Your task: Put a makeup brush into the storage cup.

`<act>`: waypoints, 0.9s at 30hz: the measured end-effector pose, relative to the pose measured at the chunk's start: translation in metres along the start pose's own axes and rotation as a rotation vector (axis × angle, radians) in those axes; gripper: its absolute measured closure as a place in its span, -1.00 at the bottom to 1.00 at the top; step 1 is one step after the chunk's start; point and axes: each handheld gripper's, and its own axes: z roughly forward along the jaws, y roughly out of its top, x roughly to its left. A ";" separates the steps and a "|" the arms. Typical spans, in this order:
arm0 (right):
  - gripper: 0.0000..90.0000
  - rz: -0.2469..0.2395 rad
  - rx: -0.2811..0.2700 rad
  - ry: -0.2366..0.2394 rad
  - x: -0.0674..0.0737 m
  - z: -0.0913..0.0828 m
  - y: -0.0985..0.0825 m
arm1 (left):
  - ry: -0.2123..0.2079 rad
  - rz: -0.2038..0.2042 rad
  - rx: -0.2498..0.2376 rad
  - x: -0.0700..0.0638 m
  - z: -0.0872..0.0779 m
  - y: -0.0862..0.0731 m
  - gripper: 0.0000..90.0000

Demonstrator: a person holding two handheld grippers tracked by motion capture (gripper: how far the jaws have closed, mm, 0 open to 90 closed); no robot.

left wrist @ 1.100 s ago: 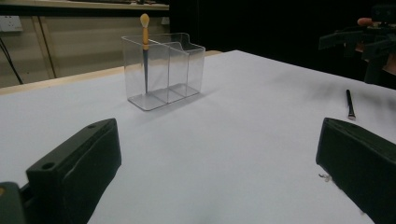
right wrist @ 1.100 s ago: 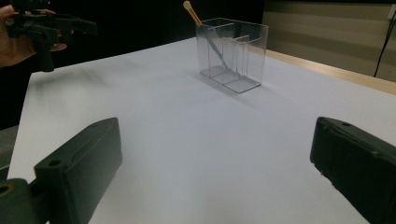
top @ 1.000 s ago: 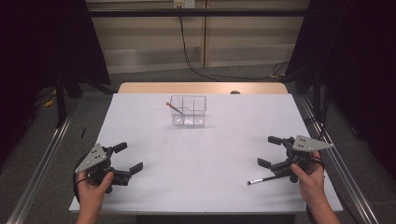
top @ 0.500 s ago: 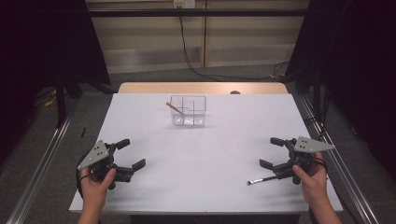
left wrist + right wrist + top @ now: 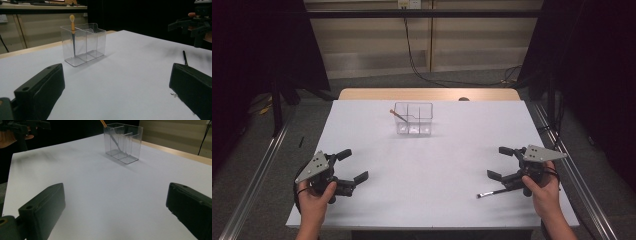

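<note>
Item one: a clear organizer (image 5: 413,119), divided into compartments, is standing at the table's twelve o'clock, well apart from both hands. An orange-tipped brush (image 5: 400,116) is leaning inside its left compartment.

Item two: a dark brush (image 5: 493,192) is lying flat on the white table (image 5: 432,165) at five o'clock, just beside the right gripper (image 5: 501,162), touching nothing that I can make out.

Item three: the right gripper is hovering with jaws spread wide, clamped on nothing. The left gripper (image 5: 352,165) is idling at seven o'clock, jaws likewise apart and empty.

Risks, as I judge them: the dark brush is thin and lying flush on the table, so the jaws may be closing over it without catching, or be flicking it toward the four o'clock edge. Carried to the organizer, a tilted tip may be striking the rim and tipping the light container.
</note>
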 end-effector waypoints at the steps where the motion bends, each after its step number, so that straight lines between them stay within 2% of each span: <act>1: -0.96 0.000 0.009 0.004 0.000 0.001 0.000 | -0.001 -0.005 -0.001 0.000 0.000 0.000 -1.00; 7: -0.96 -0.008 0.091 0.018 0.001 0.008 0.001 | 0.000 -0.001 0.002 0.000 0.000 0.000 -1.00; 15: -0.96 -0.015 0.160 0.037 0.001 0.011 0.004 | -0.002 0.000 0.007 -0.002 0.002 0.001 -1.00; 27: -0.96 -0.032 0.267 0.037 -0.004 0.006 0.003 | -0.006 0.000 0.009 -0.003 0.004 0.000 -1.00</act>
